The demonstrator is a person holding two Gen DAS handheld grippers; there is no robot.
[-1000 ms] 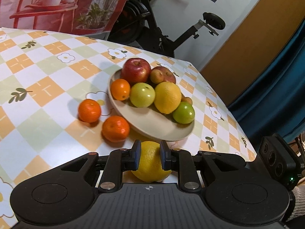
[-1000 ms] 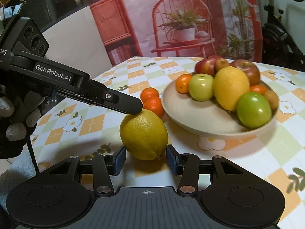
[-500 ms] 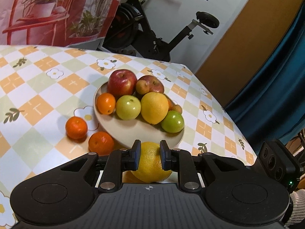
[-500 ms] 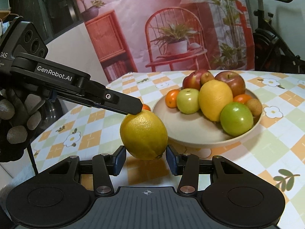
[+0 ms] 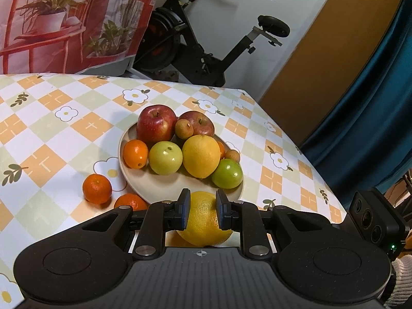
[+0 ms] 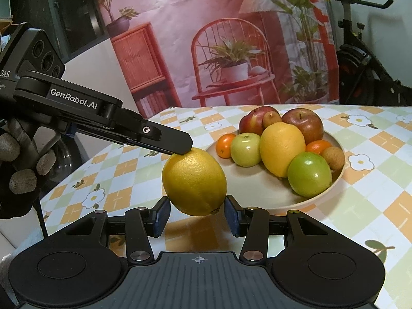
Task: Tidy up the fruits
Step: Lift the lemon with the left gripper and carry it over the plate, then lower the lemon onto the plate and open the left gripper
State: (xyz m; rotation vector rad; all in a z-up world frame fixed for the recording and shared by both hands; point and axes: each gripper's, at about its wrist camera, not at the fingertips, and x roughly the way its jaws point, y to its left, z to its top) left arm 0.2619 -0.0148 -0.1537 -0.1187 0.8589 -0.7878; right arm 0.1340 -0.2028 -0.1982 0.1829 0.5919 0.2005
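A yellow lemon [image 6: 194, 180] hangs just above the checked cloth, in front of the beige bowl [image 6: 257, 193]. My right gripper [image 6: 198, 203] is shut on the lemon's lower end, one pad tip against each side. My left gripper [image 6: 184, 146] comes in from the left, shut, and its tip rests on the lemon's top. In the left wrist view the lemon [image 5: 203, 221] shows between and under the left gripper [image 5: 202, 208]. The bowl [image 5: 180, 188] holds red apples, green apples, another lemon [image 5: 200, 155], a tangerine and small brown fruits.
Two tangerines [image 5: 97, 188] [image 5: 130, 202] lie on the cloth left of the bowl. The table's edge [image 5: 309, 164] runs behind and right of the bowl. An exercise bike [image 5: 206, 51] stands beyond it. A gloved hand [image 6: 18, 167] holds the left gripper.
Both cameras rose and drew back a little, so the bowl looks smaller and more of the room shows. The lemon kept its place against both grippers and came up off the cloth.
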